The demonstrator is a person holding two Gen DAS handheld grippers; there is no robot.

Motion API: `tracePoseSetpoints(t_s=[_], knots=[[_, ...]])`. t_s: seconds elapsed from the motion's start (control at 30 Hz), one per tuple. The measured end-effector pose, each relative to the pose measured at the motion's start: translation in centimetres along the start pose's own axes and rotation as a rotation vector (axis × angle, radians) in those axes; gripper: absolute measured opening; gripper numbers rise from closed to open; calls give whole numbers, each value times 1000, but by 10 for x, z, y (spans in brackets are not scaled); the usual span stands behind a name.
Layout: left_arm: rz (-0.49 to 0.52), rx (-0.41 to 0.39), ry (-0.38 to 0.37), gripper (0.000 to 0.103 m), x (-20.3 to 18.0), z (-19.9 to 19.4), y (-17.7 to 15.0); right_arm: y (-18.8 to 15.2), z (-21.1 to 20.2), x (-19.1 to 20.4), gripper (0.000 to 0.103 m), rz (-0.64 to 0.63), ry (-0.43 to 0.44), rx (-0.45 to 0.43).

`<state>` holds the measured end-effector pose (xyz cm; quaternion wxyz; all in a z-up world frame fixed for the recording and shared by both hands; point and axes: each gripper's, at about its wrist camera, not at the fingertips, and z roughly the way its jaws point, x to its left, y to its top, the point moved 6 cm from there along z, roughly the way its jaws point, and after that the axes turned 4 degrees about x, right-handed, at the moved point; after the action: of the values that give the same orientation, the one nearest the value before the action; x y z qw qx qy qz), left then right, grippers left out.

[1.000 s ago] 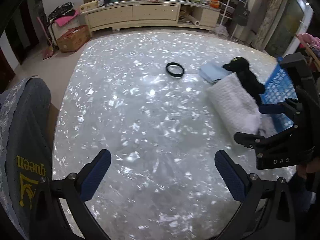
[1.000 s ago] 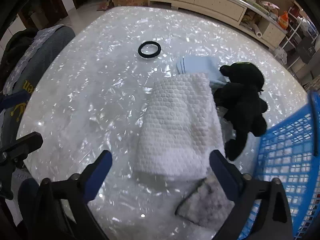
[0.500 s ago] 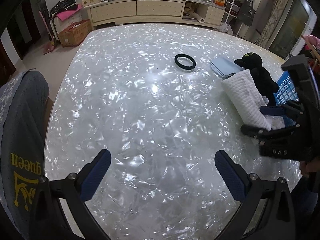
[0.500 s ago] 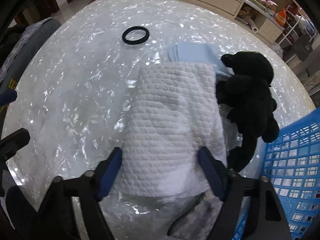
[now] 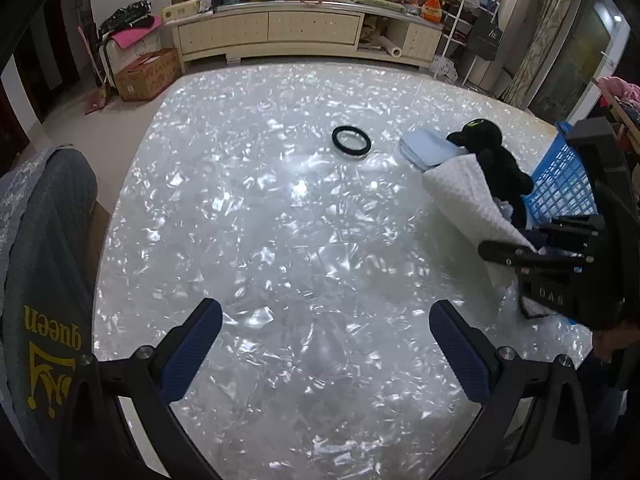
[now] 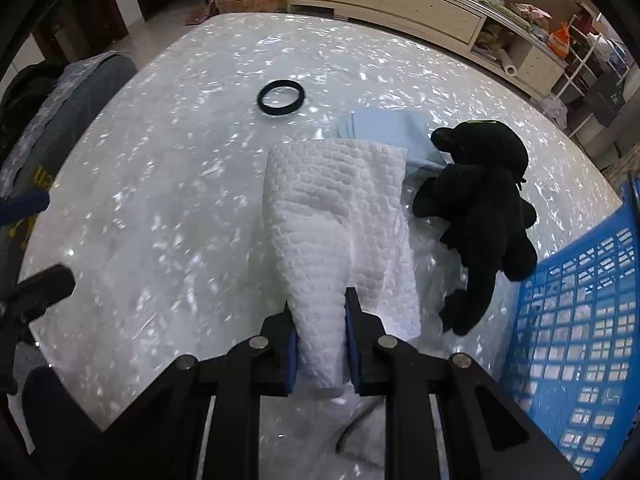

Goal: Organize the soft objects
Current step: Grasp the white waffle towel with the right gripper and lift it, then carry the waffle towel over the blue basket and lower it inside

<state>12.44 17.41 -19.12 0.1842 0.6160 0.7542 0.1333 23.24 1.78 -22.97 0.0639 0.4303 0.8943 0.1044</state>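
Note:
My right gripper point(image 6: 318, 312) is shut on the near end of a white waffle-textured towel point(image 6: 332, 208), which bunches between the jaws and lifts off the table. The towel also shows in the left wrist view point(image 5: 460, 200), held by the right gripper point(image 5: 516, 248). A black plush toy point(image 6: 484, 192) lies just right of the towel, partly over a folded light-blue cloth point(image 6: 384, 124). A blue plastic basket point(image 6: 580, 320) stands at the right. My left gripper point(image 5: 326, 344) is open and empty above the bare table, well left of the towel.
A black ring point(image 6: 281, 97) lies on the shiny white table point(image 5: 260, 220) beyond the towel. A grey cloth point(image 6: 376, 440) lies under the right gripper. A chair with a grey cover point(image 5: 44, 260) stands at the table's left edge. A cluttered sideboard point(image 5: 288, 32) lines the far wall.
My right gripper moved forward over the white towel and closed on its near end, bunching and lifting it. The left gripper stayed open and drew back a little.

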Motion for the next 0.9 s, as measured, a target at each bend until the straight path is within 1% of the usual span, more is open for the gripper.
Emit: tracePoseSetpoints(t_s=[0.2, 0.4, 0.63, 0.9], knots=[[10, -29, -10, 103, -17, -27, 2, -18, -34, 8, 18, -15, 32, -42], [65, -60, -8, 103, -46, -54, 2, -34, -74, 7, 18, -3, 55, -97], [134, -93, -13, 103, -83, -82, 0, -50, -120, -2, 18, 12, 71, -172], [179, -120, -35, 103, -122, -106, 4, -70, -153, -26, 18, 45, 63, -227]])
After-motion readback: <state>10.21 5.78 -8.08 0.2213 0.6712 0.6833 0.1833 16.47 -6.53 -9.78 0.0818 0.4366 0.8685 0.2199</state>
